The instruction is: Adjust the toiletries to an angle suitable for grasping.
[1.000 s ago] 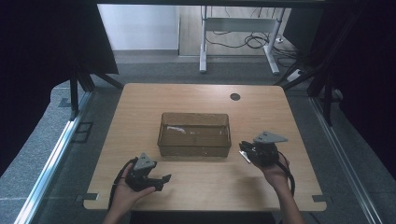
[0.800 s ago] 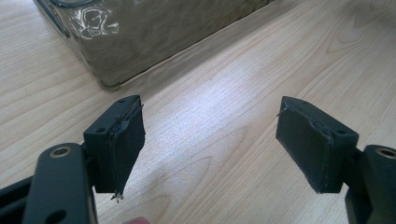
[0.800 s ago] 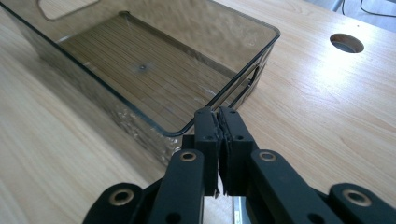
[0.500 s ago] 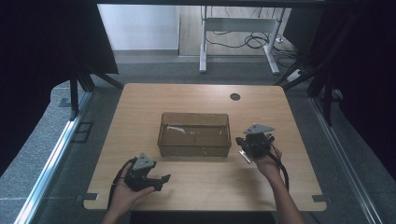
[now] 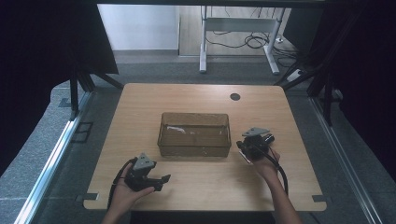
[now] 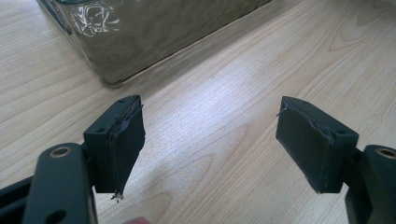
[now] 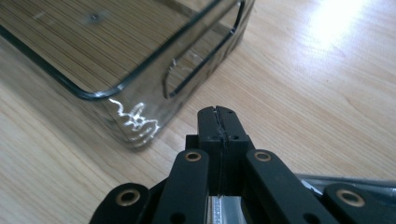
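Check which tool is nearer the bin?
Right. The right tool, jaws shut, sits just off the bin's right end. The left tool, jaws open, lies well short of the bin's near wall, toward its left corner.

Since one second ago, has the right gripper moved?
Yes. In the high view the right gripper has moved left, toward the right end of the transparent brown plastic bin, which kept its place on the wooden table.
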A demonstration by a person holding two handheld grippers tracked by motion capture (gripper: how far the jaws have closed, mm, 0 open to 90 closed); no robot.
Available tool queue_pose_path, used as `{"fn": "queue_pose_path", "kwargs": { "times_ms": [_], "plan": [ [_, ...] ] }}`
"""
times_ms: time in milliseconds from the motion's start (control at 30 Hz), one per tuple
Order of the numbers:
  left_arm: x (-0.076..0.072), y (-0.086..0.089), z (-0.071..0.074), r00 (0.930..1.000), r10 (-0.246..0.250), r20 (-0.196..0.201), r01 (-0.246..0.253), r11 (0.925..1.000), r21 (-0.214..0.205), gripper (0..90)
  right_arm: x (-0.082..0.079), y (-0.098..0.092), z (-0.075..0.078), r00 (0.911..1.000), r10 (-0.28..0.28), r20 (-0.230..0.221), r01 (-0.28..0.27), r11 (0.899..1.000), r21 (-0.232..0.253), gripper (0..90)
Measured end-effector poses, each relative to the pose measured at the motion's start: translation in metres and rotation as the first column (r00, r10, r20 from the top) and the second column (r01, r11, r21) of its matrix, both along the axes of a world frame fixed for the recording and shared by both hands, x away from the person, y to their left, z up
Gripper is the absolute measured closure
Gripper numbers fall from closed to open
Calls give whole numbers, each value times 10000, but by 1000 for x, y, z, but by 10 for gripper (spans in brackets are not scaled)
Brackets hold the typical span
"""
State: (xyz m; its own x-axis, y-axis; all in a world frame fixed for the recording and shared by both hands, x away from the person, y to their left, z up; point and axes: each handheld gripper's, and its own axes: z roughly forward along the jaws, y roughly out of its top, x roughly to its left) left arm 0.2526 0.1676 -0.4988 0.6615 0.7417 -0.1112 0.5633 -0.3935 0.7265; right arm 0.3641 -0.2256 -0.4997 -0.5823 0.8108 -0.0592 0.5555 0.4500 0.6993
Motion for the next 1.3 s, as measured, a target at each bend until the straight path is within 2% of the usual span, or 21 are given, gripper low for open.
{"fn": "queue_pose_path", "kwargs": {
  "times_ms": [700, 1067, 1300],
  "plan": [
    [0, 0, -1, 10000, 15, -45, -15, 10000, -6, 240, 8, -1, -18, 9989, -288, -376, 270, 9984, -489, 893],
    [1, -1, -2, 10000, -22, -89, 23, 10000, 50, 240, 5, -8, -26, 9983, -381, -431, 360, 9982, -480, 893],
    [0, 0, -1, 10000, 7, -93, -7, 10000, 30, 240, -2, -11, -24, 9989, -333, -315, 316, 9981, -534, 893]
  ]
}}
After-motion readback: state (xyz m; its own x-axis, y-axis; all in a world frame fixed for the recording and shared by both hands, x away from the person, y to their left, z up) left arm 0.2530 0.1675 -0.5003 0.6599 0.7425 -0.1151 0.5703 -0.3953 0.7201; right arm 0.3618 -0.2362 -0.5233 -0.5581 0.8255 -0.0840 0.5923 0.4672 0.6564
